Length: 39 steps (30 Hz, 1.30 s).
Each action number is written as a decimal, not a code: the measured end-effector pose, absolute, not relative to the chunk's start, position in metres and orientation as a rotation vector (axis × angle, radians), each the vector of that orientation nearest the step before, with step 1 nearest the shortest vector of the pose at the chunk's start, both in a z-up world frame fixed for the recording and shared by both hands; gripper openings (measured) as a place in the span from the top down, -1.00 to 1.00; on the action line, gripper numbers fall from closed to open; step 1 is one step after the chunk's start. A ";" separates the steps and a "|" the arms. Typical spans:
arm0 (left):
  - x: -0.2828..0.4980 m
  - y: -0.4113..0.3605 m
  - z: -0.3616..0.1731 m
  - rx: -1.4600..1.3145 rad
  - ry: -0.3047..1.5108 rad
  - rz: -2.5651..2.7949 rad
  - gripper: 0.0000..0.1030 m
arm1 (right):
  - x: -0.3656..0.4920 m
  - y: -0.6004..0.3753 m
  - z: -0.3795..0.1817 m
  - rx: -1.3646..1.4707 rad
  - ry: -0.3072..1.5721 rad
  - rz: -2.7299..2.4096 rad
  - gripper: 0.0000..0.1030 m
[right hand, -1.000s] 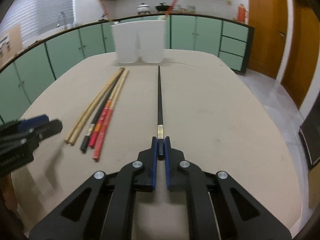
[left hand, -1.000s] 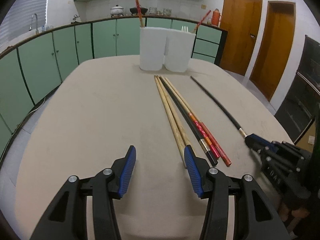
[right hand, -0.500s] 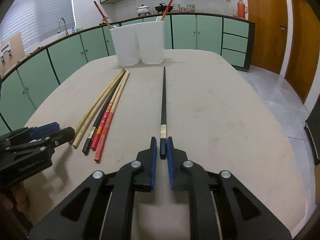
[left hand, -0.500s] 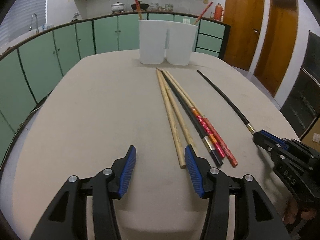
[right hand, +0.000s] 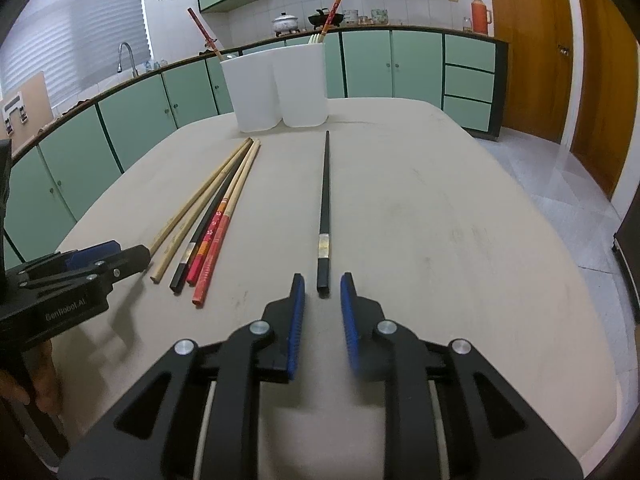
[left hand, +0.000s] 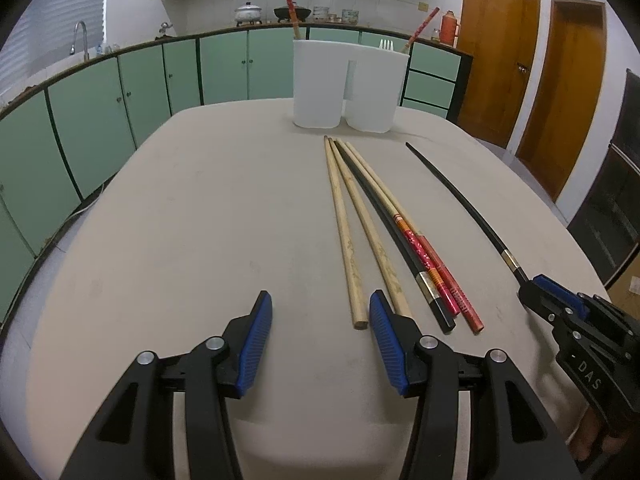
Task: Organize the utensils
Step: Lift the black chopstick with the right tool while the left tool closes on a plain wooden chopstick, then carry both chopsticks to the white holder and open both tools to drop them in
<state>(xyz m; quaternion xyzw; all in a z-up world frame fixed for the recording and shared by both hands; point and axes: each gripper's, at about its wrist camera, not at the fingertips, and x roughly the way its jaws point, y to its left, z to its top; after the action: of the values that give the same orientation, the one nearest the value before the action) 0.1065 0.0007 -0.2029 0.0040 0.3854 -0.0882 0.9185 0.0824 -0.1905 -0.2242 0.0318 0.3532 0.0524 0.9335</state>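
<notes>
Two white containers (right hand: 280, 80) stand side by side, touching, at the far end of the beige table (right hand: 440, 220), and each one has a red-patterned chopstick leaning out of its top. On the table in front of them lies a bundle of chopsticks (left hand: 380, 232) (two of plain wood, one black, and it seems two with red decorated ends, though the exact count is hard to tell), fanned a little so that the near ends are spread and the far ends come together close to the containers.

Apart from this bundle, to its right, lies a single black chopstick (right hand: 325, 204) with a metallic band near its thick end. It rests flat on the table and points toward the containers.

The right gripper (right hand: 322, 312) is low over the table with its blue-padded fingers (right hand: 297, 320) spread apart. The thick end of the single black chopstick is just in front of the gap between them, and the pads do not touch it.

The left gripper (left hand: 320, 340) is also spread wide, near the table surface. The near end of one wooden chopstick lies just ahead of the gap, and the second wooden one passes behind the right finger (left hand: 386, 344). Nothing is held between its pads.
</notes>
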 end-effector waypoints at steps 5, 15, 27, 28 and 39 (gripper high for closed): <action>0.107 -0.002 -0.204 0.020 0.786 -0.171 0.08 | 0.084 -0.188 -0.226 0.043 0.712 0.091 0.67; 0.107 -0.015 -0.205 0.037 0.777 -0.201 0.86 | 0.090 -0.187 -0.226 0.018 0.720 0.086 0.88; 0.103 0.000 -0.140 0.020 0.656 -0.204 0.87 | 0.092 -0.202 -0.172 0.009 0.641 0.107 0.89; 0.103 0.001 -0.133 0.020 0.640 -0.206 0.87 | 0.093 -0.203 -0.164 0.009 0.626 0.110 0.89; 0.148 -0.003 -0.060 0.045 0.482 -0.237 0.87 | 0.130 -0.209 -0.082 -0.023 0.525 0.131 0.89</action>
<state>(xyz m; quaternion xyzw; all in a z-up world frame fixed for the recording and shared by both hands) 0.1485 -0.0035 -0.0598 0.0220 0.2382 -0.1172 0.9639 0.1295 -0.2092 -0.0818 -0.0115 0.2592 0.0646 0.9636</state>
